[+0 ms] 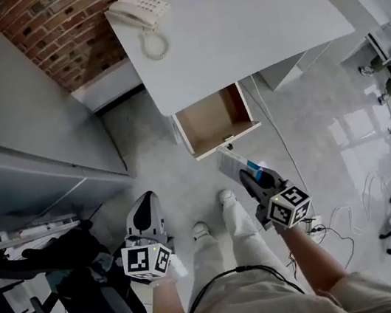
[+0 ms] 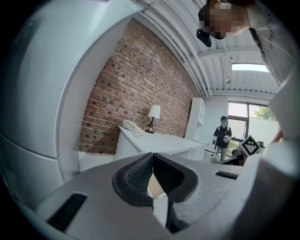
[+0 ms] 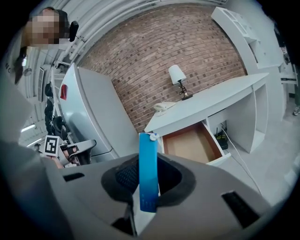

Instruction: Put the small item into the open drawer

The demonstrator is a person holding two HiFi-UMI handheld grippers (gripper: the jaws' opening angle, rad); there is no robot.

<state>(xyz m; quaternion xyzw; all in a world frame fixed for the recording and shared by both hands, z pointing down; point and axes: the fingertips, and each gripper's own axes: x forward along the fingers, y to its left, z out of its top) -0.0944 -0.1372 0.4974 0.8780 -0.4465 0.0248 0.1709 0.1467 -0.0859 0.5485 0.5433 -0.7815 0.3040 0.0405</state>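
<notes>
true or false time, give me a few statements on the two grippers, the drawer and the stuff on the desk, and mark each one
1. The right gripper is shut on a flat blue rectangular item. True.
2. The wood-lined drawer under the white desk is closed. False: it stands pulled open.
3. A white corded telephone sits on the desk. True.
4. The blue item lies in the drawer. False: the drawer looks empty, and the item is between the right gripper's jaws.
5. The left gripper holds something. False: its jaws are together with nothing between them.
</notes>
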